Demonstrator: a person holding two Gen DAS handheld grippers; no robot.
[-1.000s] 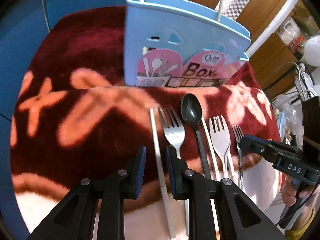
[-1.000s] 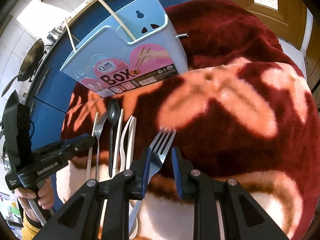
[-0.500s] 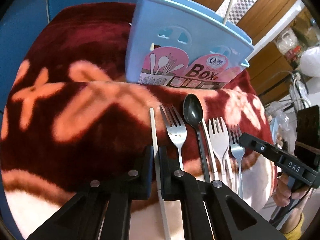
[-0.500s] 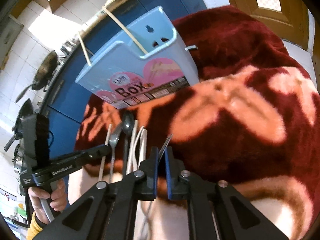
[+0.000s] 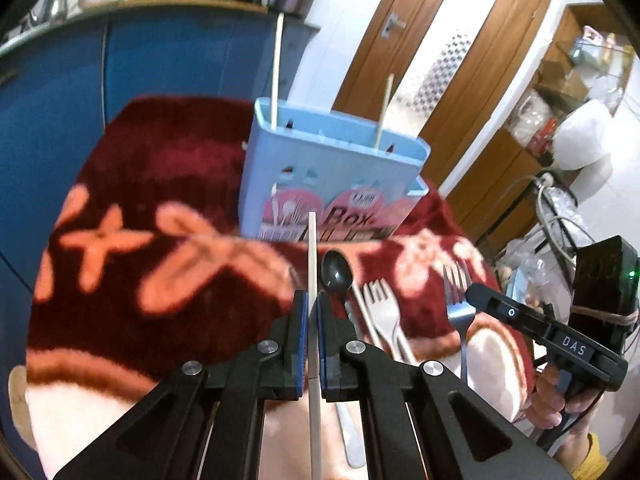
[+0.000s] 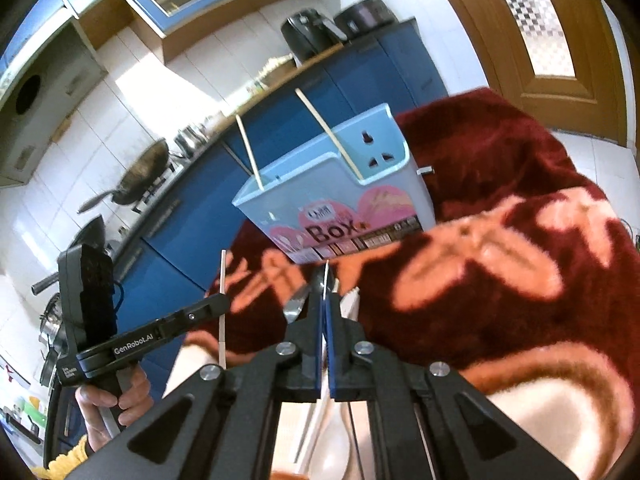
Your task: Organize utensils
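A light blue utensil box (image 5: 332, 176) stands upright on the red flowered blanket, with two chopsticks sticking out of it; it also shows in the right wrist view (image 6: 344, 200). My left gripper (image 5: 312, 300) is shut on a pale chopstick (image 5: 313, 256), lifted above the blanket and pointing at the box. My right gripper (image 6: 325, 302) is shut on a metal fork (image 5: 458, 296), seen edge-on in its own view (image 6: 327, 280) and held up off the blanket. A black spoon (image 5: 337, 276), a white fork (image 5: 382, 308) and another pale utensil lie on the blanket below.
The blanket (image 5: 160, 240) covers the table, with a white band at its near edge. Blue cabinets (image 6: 360, 76) stand behind the box, a wooden door (image 5: 440, 60) to the right. Shelves and bags (image 5: 580, 136) crowd the far right.
Both grippers closed, the left on the chopstick and the right on the fork, and both lifted their utensils off the blanket.
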